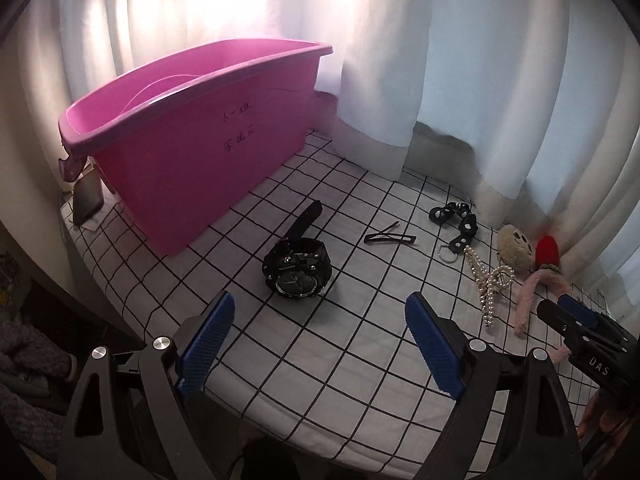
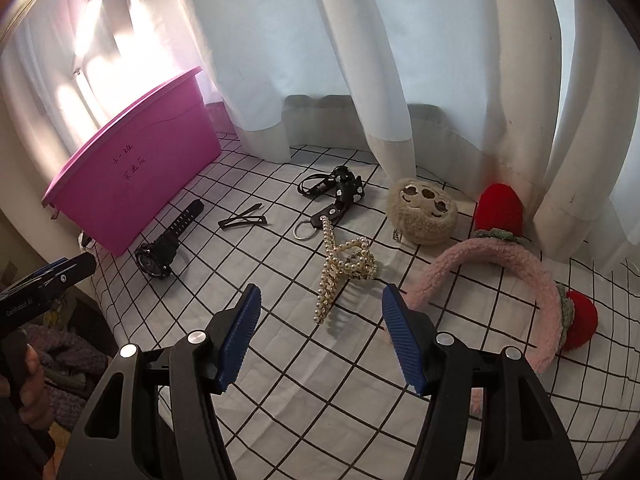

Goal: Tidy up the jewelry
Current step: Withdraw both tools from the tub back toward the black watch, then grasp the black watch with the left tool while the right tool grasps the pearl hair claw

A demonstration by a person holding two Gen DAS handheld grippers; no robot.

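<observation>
One pink bin (image 1: 192, 152), one watch (image 1: 298, 268), one pearl clip (image 2: 344, 268)

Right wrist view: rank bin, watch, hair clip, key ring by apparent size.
1. bin
2. watch
3. hair clip
4. key ring
Bin and watch lie at different depths than the rest; apparent size only.

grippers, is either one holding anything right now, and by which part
Nothing is held. The left tool stands open short of the black watch; the right tool stands open short of the pearl hair claw.

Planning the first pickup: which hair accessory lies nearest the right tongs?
The pearl claw clip, lying just ahead of the right tongs; the black snap clip lies farther.
</observation>
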